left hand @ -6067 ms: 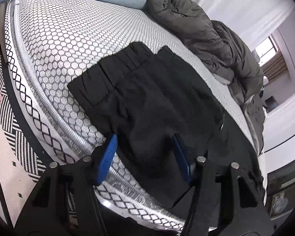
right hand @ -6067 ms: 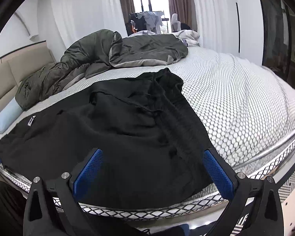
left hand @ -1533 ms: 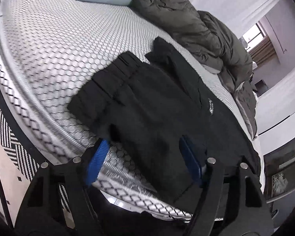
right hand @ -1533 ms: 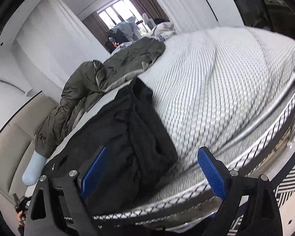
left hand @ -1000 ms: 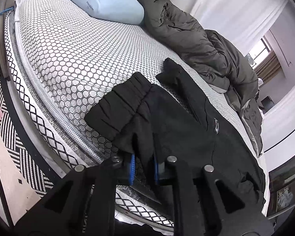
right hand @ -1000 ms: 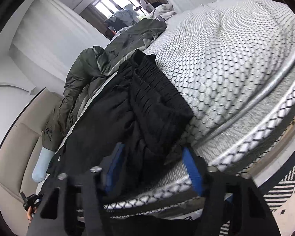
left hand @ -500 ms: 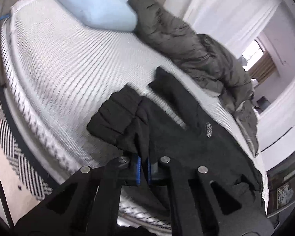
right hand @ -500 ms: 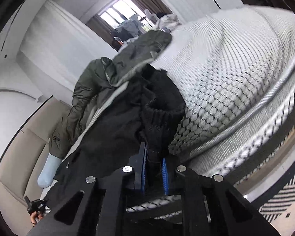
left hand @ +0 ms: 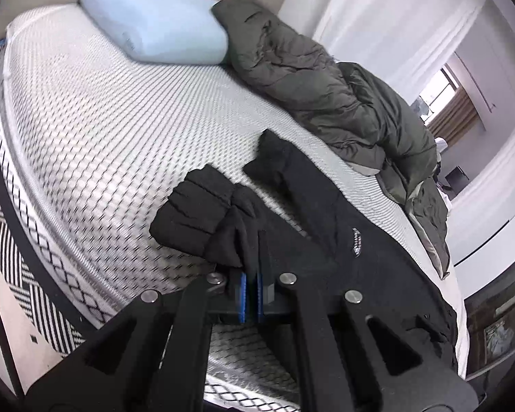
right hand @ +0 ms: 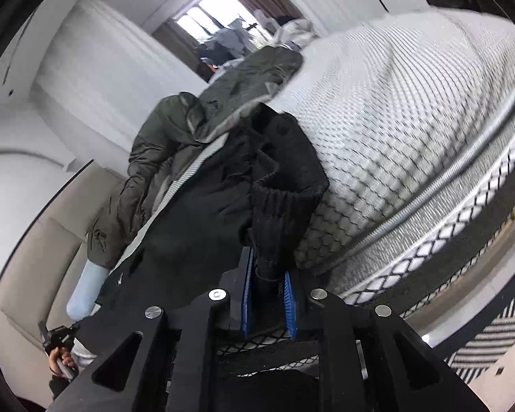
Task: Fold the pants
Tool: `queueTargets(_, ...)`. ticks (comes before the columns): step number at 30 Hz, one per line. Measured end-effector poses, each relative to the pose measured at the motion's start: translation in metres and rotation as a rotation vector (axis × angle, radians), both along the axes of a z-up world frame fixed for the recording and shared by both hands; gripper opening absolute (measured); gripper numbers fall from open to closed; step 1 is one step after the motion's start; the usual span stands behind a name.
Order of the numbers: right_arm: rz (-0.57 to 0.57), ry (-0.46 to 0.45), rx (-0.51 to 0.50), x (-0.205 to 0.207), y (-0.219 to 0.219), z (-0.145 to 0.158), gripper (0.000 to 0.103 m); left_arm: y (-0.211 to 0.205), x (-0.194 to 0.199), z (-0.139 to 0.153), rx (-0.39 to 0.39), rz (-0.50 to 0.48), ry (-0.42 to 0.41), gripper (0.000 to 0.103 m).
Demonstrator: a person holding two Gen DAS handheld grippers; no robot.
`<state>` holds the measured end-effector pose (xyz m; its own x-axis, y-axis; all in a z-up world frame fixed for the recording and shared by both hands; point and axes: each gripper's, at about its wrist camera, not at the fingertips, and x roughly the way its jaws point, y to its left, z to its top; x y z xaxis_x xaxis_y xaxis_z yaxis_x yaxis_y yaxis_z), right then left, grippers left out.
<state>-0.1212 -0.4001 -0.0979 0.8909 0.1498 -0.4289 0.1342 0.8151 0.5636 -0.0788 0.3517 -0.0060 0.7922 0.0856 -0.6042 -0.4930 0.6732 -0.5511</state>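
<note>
Black pants lie along the near edge of a bed with a white honeycomb cover. My left gripper is shut on a bunched edge of the pants near the elastic waistband, lifting it slightly. My right gripper is shut on the ribbed leg cuff at the other end of the pants, raised off the cover. The cloth between the pads hides the fingertips.
A light blue pillow lies at the head of the bed. A dark green-grey duvet is heaped along the far side, also in the right wrist view. A black-and-white patterned rug covers the floor.
Both grippers closed from open onto the pants' near edge, left by the waistband and right on the cuff, and have lifted and pulled the cloth up and inward.
</note>
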Motion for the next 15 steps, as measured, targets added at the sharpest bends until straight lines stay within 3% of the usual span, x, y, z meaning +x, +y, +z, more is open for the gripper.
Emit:
queueTargets(4,0.014,-0.021,-0.026,0.009,0.005,0.01,0.036,0.005,-0.004,-0.012,-0.02,0.001,0.001,0.001)
queueTargets(6,-0.003,-0.008,-0.011,0.016,0.001,0.007,0.038,0.005,-0.004,-0.015,-0.018,0.0,0.003,0.001)
queueTargets(7,-0.009,-0.005,0.002,0.02,-0.002,0.004,0.036,0.005,-0.003,-0.017,-0.02,0.001,0.004,0.001)
queueTargets(8,-0.031,0.014,0.007,0.023,-0.004,0.0,0.021,0.006,-0.003,-0.017,-0.023,0.0,0.003,0.001)
queueTargets(9,-0.042,0.032,0.016,0.026,-0.005,-0.003,0.015,0.006,-0.002,-0.017,-0.022,0.0,0.002,0.001)
queueTargets(15,-0.027,-0.067,0.053,0.018,-0.009,0.018,0.013,0.004,0.01,-0.001,0.008,-0.016,-0.017,0.001)
